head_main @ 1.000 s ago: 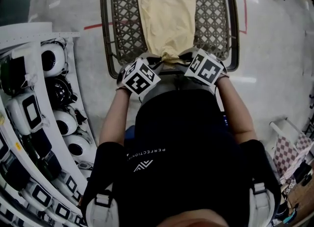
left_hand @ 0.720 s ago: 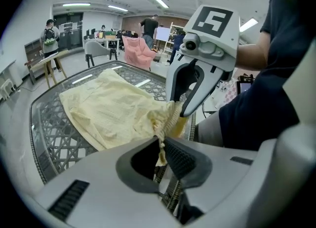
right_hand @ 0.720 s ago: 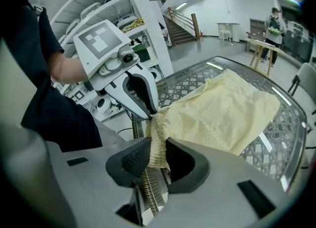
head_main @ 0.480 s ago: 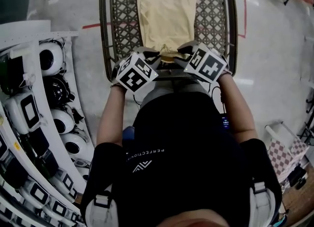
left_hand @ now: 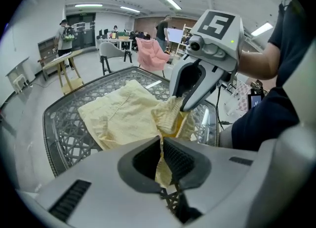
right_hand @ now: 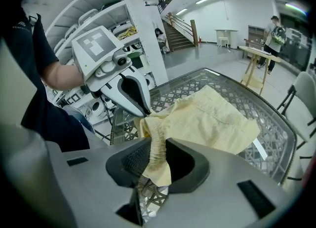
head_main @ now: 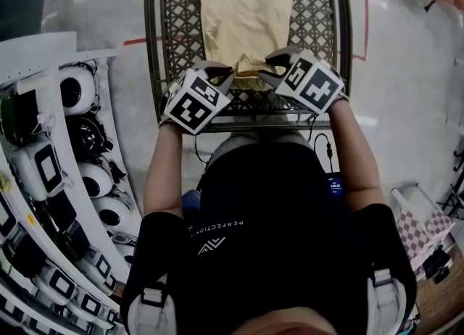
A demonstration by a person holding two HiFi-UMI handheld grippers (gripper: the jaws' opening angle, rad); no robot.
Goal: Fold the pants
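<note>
Pale yellow pants [head_main: 246,18] lie on a dark metal lattice table [head_main: 156,43]. Their near end, the gathered waistband, is lifted and bunched between both grippers. My left gripper [head_main: 222,77] is shut on the waistband's left part; in the left gripper view a thin fold of the pants [left_hand: 123,116] runs down between the left gripper's [left_hand: 162,149] pads. My right gripper [head_main: 271,67] is shut on the waistband's right part; in the right gripper view the ribbed band of the pants [right_hand: 212,118] sits pinched in the right gripper [right_hand: 157,155]. The two grippers stand close together, side by side.
White curved shelving [head_main: 43,43] with several black-and-white headsets runs along the left. A red tape line [head_main: 134,38] marks the floor. A checkered thing [head_main: 426,226] lies at lower right. Far off stand people, a pink chair [left_hand: 150,54] and a wooden trestle [left_hand: 66,69].
Both grippers have moved away from the person's body and a little up, carrying the waistband end over the table's near edge and onto the rest of the pants.
</note>
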